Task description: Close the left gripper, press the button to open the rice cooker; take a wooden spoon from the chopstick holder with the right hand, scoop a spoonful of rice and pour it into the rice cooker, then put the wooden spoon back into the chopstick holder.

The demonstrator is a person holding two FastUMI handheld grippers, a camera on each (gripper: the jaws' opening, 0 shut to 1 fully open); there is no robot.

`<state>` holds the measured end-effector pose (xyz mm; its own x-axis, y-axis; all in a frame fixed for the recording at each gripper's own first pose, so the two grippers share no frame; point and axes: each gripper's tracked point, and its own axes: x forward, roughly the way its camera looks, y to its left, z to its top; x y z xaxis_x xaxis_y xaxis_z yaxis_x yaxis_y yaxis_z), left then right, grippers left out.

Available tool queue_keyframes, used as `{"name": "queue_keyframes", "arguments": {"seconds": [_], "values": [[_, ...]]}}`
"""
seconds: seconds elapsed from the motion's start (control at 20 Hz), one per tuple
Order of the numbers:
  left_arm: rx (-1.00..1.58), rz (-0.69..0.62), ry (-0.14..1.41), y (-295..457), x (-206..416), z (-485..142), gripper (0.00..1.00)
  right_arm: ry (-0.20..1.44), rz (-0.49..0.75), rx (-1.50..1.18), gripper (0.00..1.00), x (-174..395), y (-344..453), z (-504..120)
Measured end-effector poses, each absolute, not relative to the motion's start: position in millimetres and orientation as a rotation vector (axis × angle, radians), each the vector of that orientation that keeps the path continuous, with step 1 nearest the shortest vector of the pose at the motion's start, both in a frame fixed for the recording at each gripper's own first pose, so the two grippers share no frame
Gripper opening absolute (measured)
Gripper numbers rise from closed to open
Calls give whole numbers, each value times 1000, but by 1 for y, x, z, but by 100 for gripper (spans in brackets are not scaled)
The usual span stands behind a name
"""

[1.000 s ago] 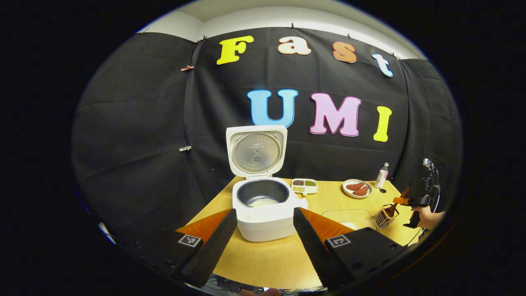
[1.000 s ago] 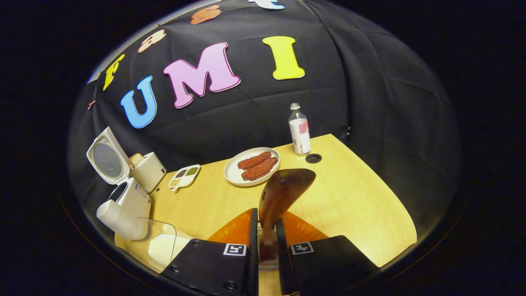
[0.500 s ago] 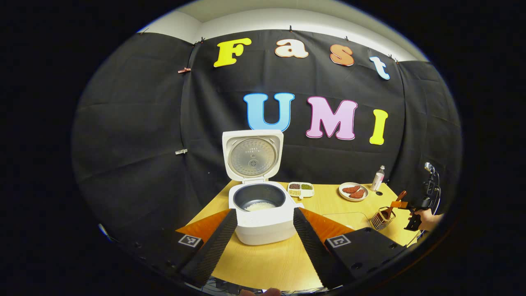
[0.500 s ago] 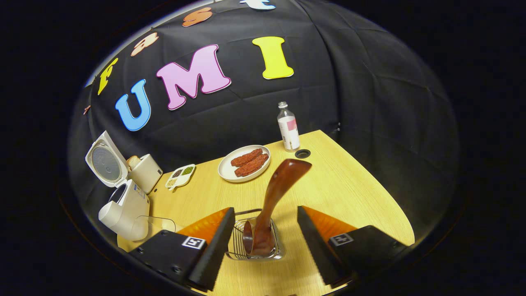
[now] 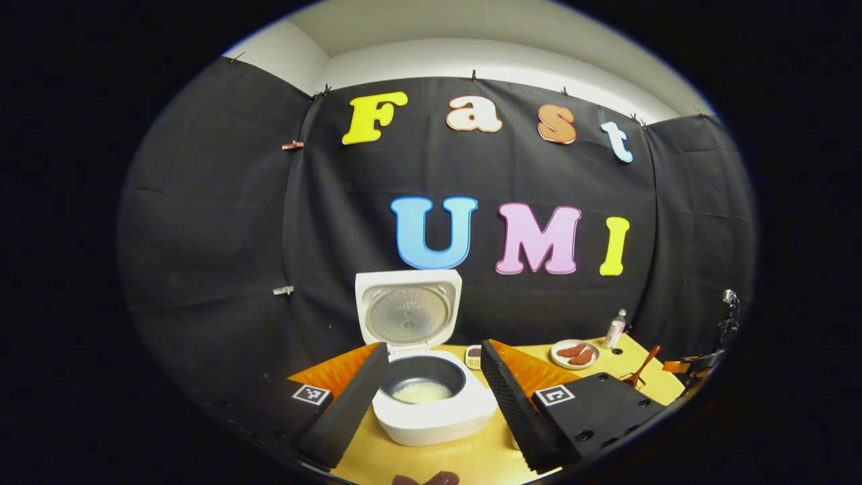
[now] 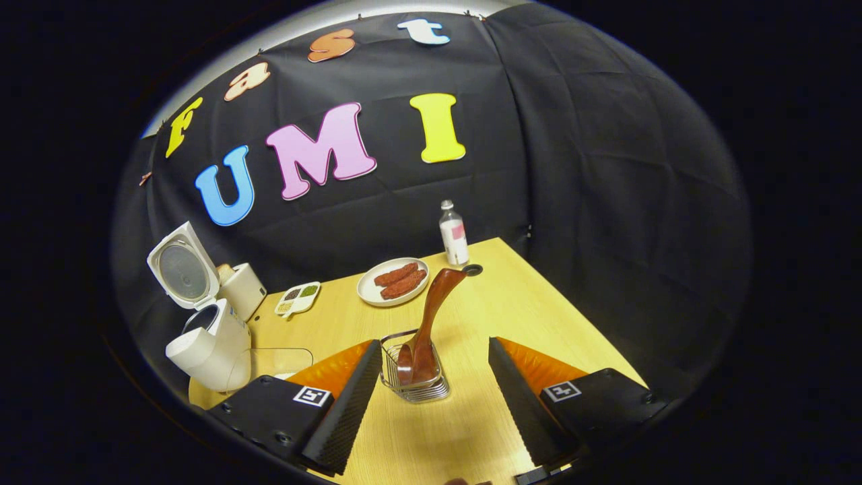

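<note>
Up close, the right gripper view shows the wooden spoon [image 6: 431,316] standing bowl-down in the wire chopstick holder [image 6: 412,380] on the bench [image 6: 539,316], handle leaning up toward the far wall, between the wide-spread fingers of the right hand-held gripper [image 6: 434,397]. Meanwhile the left gripper view looks into the open rice cooker [image 5: 431,404], rice [image 5: 421,392] in its pot, the left hand-held gripper [image 5: 434,397] also wide and holding nothing.

A light yellow wooden table [image 6: 539,316] stands against a black cloth wall [image 5: 215,222] pinned with small clips. Above the cloth, a plain white wall [image 5: 485,57] is brightly lit.
</note>
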<state>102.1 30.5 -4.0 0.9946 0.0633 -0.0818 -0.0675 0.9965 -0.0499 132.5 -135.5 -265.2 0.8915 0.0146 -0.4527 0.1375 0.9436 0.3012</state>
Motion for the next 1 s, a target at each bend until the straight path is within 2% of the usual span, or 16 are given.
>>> {"name": "queue_keyframes", "arguments": {"seconds": [0.5, 1.0], "values": [[-76, 86, -65, 76, 214, 66, 94, 296, -170, 288, 98, 97, -142, -155], [-58, 131, 3, 113, 363, 32, 95, 321, -251, 217, 98, 51, -115, -145]]}}
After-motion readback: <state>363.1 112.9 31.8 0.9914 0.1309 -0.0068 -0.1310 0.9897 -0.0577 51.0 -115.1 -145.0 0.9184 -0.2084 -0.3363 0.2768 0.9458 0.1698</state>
